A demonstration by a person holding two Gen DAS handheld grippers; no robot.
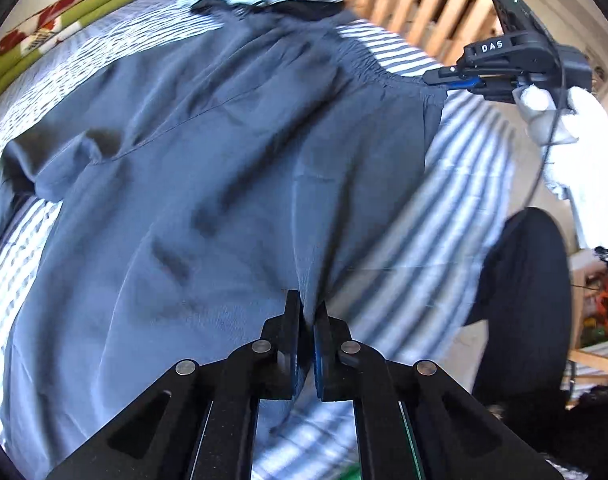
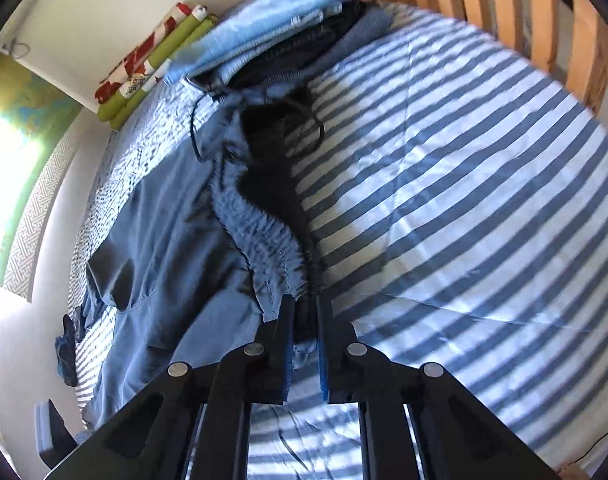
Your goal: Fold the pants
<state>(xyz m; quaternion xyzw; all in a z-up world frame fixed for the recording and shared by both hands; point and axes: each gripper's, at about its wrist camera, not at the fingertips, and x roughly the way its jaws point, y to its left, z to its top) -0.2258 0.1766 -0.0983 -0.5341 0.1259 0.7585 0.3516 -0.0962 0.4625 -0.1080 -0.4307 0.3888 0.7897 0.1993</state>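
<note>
Slate-blue pants (image 1: 208, 168) lie spread over a blue-and-white striped bed cover (image 1: 455, 208). My left gripper (image 1: 307, 308) is shut on a pinch of the pants' fabric at their near edge. In the left wrist view my right gripper (image 1: 435, 79), held by a white-gloved hand (image 1: 559, 120), is shut on the gathered elastic waistband (image 1: 387, 72) at the far right corner. The right wrist view shows the same waistband (image 2: 260, 228) running away from the right gripper (image 2: 305, 304), whose fingers clamp its end. A dark drawstring (image 2: 304, 120) loops at the far end.
Folded light-blue and dark clothes (image 2: 272, 36) are stacked at the head of the bed, beside a rolled green, red and white cloth (image 2: 144, 72). A wooden slatted headboard (image 2: 535, 20) stands behind. A person's dark-clothed leg (image 1: 519, 308) is at the bed's right edge.
</note>
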